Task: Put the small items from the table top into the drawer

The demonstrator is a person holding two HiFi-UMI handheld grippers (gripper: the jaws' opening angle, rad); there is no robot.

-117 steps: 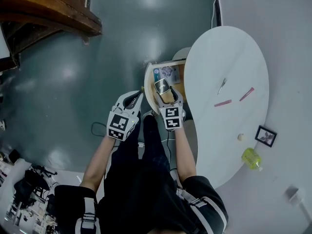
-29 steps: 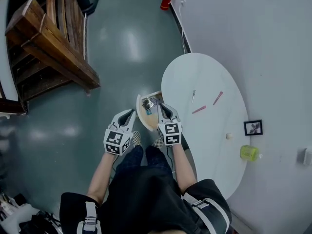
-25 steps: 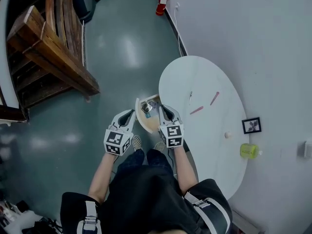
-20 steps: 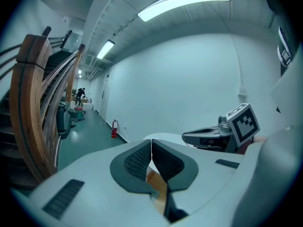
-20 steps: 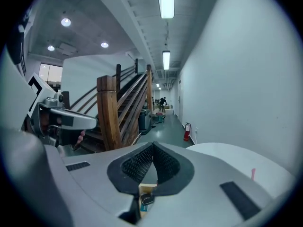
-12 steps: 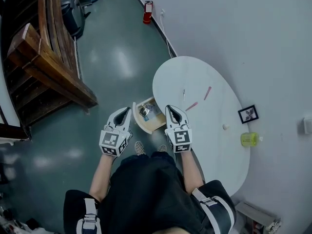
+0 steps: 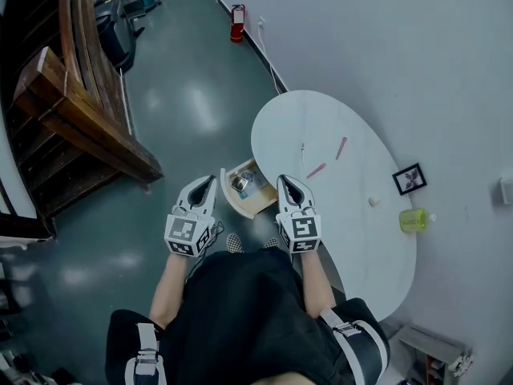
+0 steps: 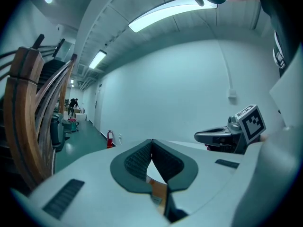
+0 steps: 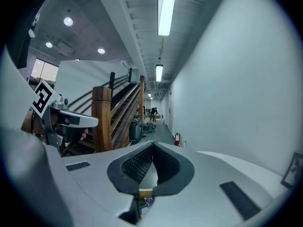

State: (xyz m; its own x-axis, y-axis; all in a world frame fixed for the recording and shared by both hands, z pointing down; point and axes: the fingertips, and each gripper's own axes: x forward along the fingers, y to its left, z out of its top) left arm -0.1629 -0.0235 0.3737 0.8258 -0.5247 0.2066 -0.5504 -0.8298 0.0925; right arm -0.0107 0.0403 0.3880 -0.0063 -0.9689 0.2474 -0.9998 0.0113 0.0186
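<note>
The wooden drawer [image 7: 227, 196] stands pulled out at the near left edge of the white oval table [image 7: 377, 239], with a metal item [image 7: 238, 184] and a printed packet [image 7: 256, 182] inside. On the table top lie two pink sticks [image 7: 317, 170], a small metal tool [image 7: 302, 150], a pale little ball [image 7: 373, 201] and a yellow-green cup [image 7: 414, 220]. My left gripper [image 7: 204, 184] hovers left of the drawer, jaws shut and empty. My right gripper [image 7: 286, 184] hovers over the table's near edge, right of the drawer, shut with nothing in it.
A small framed picture [image 7: 409, 178] stands at the table's far side by the white wall. A wooden staircase [image 7: 72, 111] rises at the left over the teal floor [image 7: 184, 103]. A red fire extinguisher [image 7: 236, 22] stands by the wall. People stand far down the corridor [image 9: 152, 112].
The head view has pulled back and tilted up, showing more corridor. Both grippers stay shut and have drifted slightly apart, the right one moving off the drawer toward the table edge.
</note>
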